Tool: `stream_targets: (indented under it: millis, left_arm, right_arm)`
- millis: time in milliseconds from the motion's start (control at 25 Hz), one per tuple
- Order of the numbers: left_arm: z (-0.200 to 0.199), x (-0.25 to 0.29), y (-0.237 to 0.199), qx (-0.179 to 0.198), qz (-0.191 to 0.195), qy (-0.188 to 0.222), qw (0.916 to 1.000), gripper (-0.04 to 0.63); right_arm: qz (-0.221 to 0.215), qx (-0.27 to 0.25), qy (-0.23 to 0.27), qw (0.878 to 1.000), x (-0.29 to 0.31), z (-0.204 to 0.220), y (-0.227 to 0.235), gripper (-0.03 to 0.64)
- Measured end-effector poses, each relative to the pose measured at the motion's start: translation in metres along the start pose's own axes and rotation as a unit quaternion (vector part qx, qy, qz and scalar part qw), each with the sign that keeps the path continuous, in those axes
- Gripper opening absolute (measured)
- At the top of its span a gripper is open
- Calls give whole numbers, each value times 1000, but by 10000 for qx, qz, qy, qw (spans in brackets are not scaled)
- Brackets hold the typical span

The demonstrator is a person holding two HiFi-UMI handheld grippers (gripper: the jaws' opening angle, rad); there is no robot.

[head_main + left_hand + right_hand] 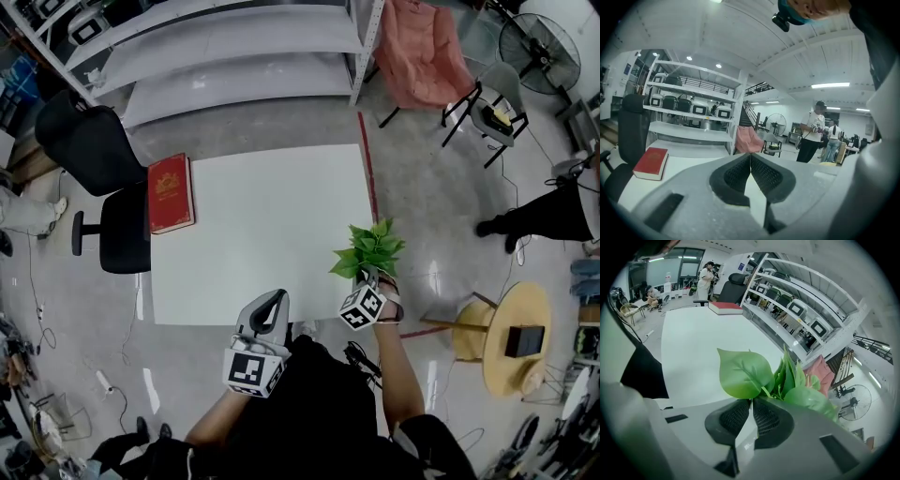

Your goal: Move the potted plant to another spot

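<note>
The potted plant (367,249) shows as a bunch of green leaves over the right front corner of the white table (262,234). Its pot is hidden in every view. My right gripper (372,277) sits right under the leaves. In the right gripper view the leaves (745,373) rise straight from the meeting tips of the right gripper (751,401), which is shut on the plant's stems. My left gripper (277,298) hovers at the table's front edge. In its own view the left gripper (750,155) is shut with nothing between its pads.
A red book (171,192) lies at the table's left edge. A black office chair (94,159) stands to the left and grey shelving (234,56) behind. A pink chair (422,47), a round wooden table (516,337) and a person's leg (553,211) are at the right.
</note>
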State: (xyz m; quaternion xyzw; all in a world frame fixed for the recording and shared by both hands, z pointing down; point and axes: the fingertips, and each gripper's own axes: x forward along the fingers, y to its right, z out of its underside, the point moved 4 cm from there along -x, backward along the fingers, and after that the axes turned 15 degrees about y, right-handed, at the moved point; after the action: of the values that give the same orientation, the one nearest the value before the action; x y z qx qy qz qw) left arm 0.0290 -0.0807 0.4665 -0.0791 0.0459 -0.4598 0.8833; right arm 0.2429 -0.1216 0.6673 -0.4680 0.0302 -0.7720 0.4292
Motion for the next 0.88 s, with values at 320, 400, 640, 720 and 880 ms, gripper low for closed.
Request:
stream_targets:
  millis: [320,400,640,720,880]
  left_arm:
    - [-5,-30,21,21,-19,72,10000,17]
    - [-8,-33,26,42,44,99,9999,17]
    - [-8,-42,28,49,218,138,9997,17]
    - [-8,-47,25,39,264,136,9996,17]
    - [-12,-54,17,44,407,90,9991,17]
  right_arm:
    - [-11,22,129,9999,-35,4,-29,20]
    - [16,52,138,9999,-43,6,-33,20]
    - [111,108,81,9998,-54,9,-46,19]
    - [129,121,53,9998,-58,8,-54,20]
    - [168,127,-27,9998,-65,0,-66,20]
